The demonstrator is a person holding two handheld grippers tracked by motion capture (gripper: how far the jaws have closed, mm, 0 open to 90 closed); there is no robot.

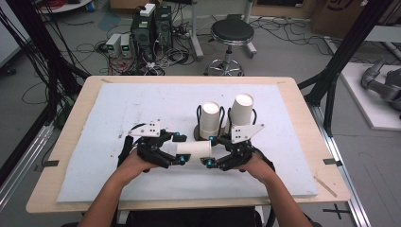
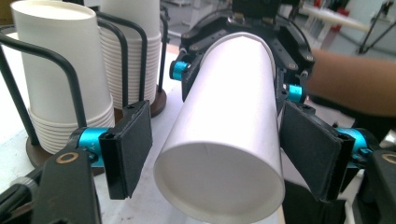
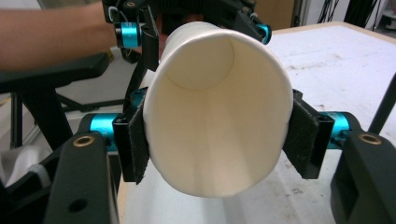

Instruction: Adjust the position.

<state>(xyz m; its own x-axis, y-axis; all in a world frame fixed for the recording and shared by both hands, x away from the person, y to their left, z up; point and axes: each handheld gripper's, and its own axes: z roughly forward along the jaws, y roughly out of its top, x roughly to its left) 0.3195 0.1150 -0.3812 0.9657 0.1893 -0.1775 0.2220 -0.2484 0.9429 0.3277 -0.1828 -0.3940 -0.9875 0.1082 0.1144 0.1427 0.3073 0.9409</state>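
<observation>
The right gripper (image 3: 217, 140) clamps the cup (image 1: 194, 151) while the left gripper's (image 2: 215, 154) jaws stand apart around its base; squeezing harder could crush it.

Overhead forward-down view; opposed close gripper views, apparently sharing one cup (image 1: 194, 150).

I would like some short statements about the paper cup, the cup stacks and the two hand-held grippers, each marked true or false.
1. The paper cup lies sideways between both grippers. True.
2. The right hand-held gripper clamps its open end. True.
3. The left hand-held gripper squeezes the cup tightly. False: one jaw stands apart from it.
4. The cup stacks lie flat on the table. False: they stand upright in wire holders.
</observation>
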